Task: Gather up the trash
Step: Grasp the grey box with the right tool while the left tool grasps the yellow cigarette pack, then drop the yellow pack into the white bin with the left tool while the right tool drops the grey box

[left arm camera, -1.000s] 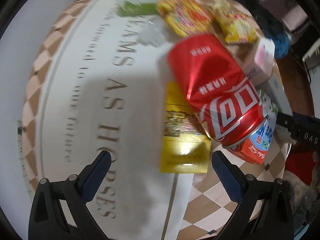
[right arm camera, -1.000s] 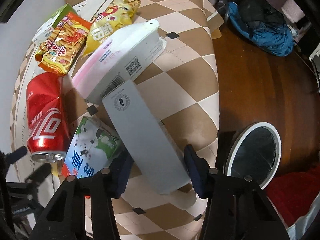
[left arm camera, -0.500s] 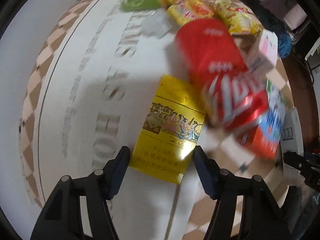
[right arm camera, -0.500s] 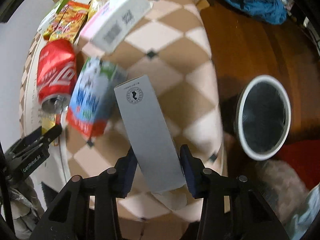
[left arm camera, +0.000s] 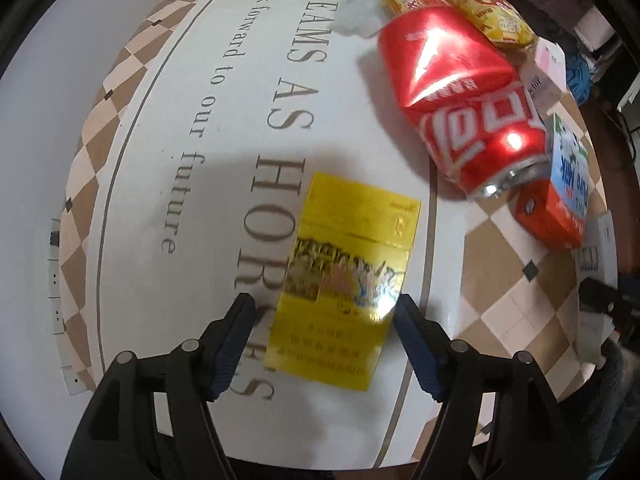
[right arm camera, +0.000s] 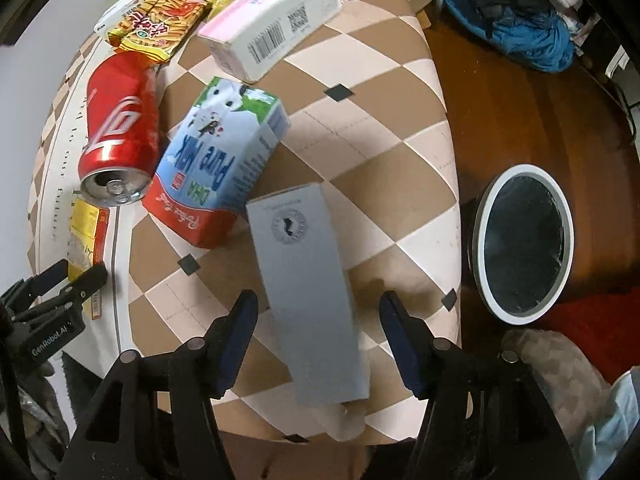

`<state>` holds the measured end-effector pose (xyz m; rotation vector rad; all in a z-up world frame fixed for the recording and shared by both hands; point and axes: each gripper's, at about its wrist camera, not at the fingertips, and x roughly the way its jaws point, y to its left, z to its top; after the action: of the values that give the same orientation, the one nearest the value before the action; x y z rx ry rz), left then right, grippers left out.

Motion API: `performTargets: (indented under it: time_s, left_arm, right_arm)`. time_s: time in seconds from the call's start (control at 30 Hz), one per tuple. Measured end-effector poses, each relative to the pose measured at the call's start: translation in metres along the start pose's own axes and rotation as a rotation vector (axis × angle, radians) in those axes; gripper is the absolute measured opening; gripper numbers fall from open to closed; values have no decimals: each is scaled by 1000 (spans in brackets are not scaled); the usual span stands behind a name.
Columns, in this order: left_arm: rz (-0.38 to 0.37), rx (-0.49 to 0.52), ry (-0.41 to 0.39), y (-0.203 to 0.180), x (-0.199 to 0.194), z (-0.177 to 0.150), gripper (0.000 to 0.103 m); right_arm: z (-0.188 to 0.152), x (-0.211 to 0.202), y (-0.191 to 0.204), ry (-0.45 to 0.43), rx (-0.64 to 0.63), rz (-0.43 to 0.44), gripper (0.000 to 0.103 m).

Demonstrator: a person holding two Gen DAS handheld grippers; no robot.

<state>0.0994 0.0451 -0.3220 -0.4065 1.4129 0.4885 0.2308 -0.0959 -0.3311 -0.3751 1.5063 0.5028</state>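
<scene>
A flat yellow pack (left arm camera: 348, 276) lies on the white lettered part of the tablecloth. My left gripper (left arm camera: 326, 320) is open and straddles its near half; the right fingertip is at the pack's edge and a small gap shows on the left. The right wrist view also shows the left gripper (right arm camera: 74, 276) over the yellow pack (right arm camera: 86, 236). A long grey box (right arm camera: 308, 292) lies between the fingers of my right gripper (right arm camera: 320, 312), which is open with a gap on each side. The box's near end reaches past the table edge.
A dented red cola can (right arm camera: 120, 132), a milk carton (right arm camera: 216, 160), a pink-and-white box (right arm camera: 272, 28) and snack bags (right arm camera: 160, 28) crowd the checkered table (right arm camera: 360, 100). A white-rimmed black bin (right arm camera: 479, 240) stands on the wooden floor to the right. Blue clothing (right arm camera: 516, 28) lies beyond.
The left gripper came down over the yellow pack and narrowed around it. The right gripper was shut on the grey box half a second ago; its fingers now stand wider apart.
</scene>
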Motion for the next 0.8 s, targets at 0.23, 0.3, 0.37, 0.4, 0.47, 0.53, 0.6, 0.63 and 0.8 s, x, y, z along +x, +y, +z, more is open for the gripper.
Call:
performTargets:
  time_s: [0.23, 0.3, 0.37, 0.4, 0.47, 0.53, 0.6, 0.63, 0.8]
  left_arm:
    - [-25, -12, -25, 20, 0, 0, 66]
    - [-13, 0, -47, 19, -2, -2, 57]
    - [-17, 3, -48, 14, -3, -5, 57]
    - [-16, 4, -53, 14, -6, -6, 57]
    - [-3, 9, -76, 15, -24, -14, 57]
    - [3, 8, -97, 13, -36, -20, 57]
    - [7, 7, -129, 12, -51, -26, 57]
    - [8, 4, -145, 11, -60, -29, 57]
    - [8, 9, -249, 2, -109, -38, 56]
  right_arm:
    - [-1, -3, 27, -20, -9, -40, 40]
    - [-4, -3, 31, -21, -5, -23, 39]
    - [-7, 0, 21, -28, -1, -3, 39]
    - [-10, -3, 21, -36, -2, 7, 39]
    - [-15, -9, 19, -52, 0, 30, 39]
    - [-22, -17, 17, -68, 5, 57, 39]
    - [-30, -27, 18, -90, 8, 88, 39]
    - [-34, -29, 17, -96, 10, 101, 39]
    - [-45, -60, 12, -155, 16, 175, 39]
